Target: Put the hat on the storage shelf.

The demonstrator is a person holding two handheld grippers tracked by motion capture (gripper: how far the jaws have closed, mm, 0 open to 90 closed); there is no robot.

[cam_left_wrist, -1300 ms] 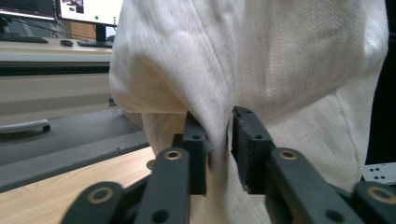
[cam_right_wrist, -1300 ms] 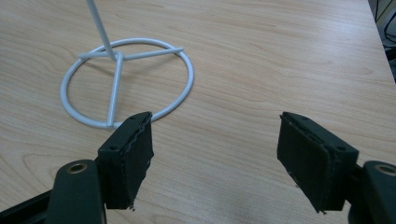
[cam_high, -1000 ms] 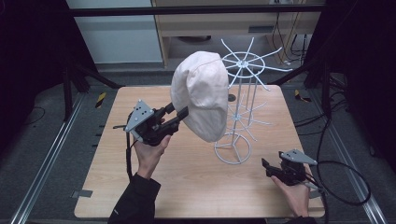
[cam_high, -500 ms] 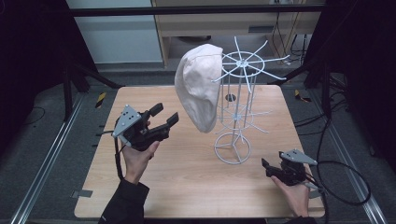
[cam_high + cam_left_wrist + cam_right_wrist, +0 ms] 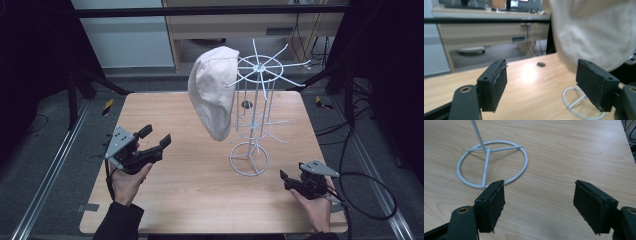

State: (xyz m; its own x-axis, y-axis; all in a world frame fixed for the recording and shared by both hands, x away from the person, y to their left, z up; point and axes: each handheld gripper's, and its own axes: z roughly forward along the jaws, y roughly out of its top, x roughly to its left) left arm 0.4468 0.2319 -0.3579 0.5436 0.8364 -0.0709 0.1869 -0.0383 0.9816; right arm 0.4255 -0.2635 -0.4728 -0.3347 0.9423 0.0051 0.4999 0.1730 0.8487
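a: where's the cap?
b: the cream cap (image 5: 214,90) hangs on a spoke at the left side of the white wire rack (image 5: 252,100), well above the bench (image 5: 200,185). in the left gripper view its fabric (image 5: 594,30) looms close ahead, upper right.
a: and the rack?
b: upright, its ring base (image 5: 491,163) flat on the wood, right of the bench's middle.
a: the left hand-held gripper?
b: the left hand-held gripper (image 5: 154,139) is raised at the bench's left, jaws spread wide, nothing between them, apart from the cap.
a: the right one?
b: the right hand-held gripper (image 5: 284,181) sits low near the front right corner, jaws apart and empty, just beside the base.
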